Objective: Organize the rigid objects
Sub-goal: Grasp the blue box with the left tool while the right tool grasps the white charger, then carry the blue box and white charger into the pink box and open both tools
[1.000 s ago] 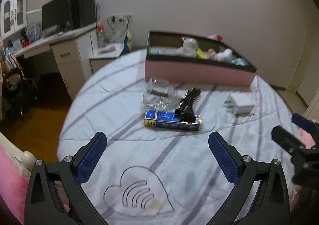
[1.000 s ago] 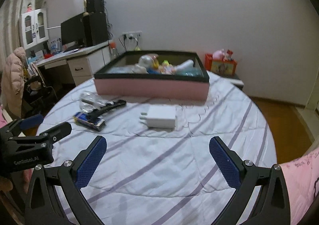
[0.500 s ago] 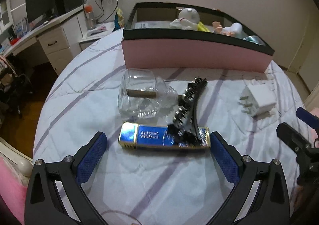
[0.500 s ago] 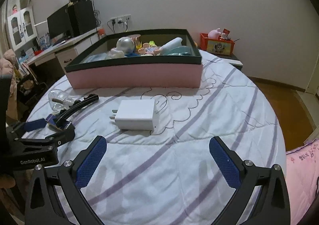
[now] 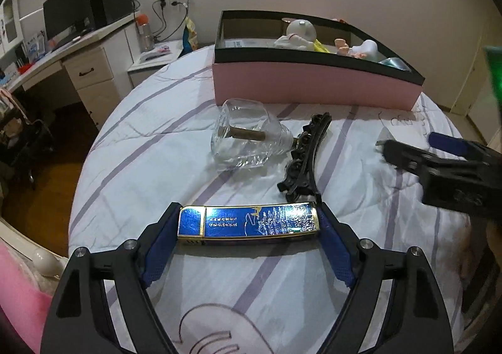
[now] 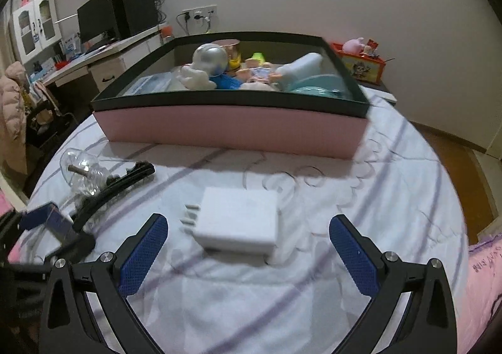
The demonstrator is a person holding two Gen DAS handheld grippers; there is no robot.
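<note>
A shiny blue and gold box [image 5: 251,224] lies on the striped bedsheet, spanning the gap of my left gripper [image 5: 249,222]. Its jaws are closing and the blue pads [image 5: 160,247] meet both ends of the box. My right gripper [image 6: 248,222] is open around a white charger plug [image 6: 241,222], with a gap on each side of it. A black hair clip [image 5: 306,156] and a clear glass bottle [image 5: 248,137] lie just beyond the blue box. In the left wrist view the right gripper [image 5: 408,142] reaches in from the right.
A pink box with a black rim [image 6: 232,125] stands at the far side of the bed, holding toys and other items. A desk with a monitor [image 5: 69,12] is beyond the bed's left edge. A red box [image 6: 360,64] sits at the back right.
Both grippers came forward and down. The left one now straddles the blue box and its jaws have narrowed onto it. The right one has come around the white charger.
</note>
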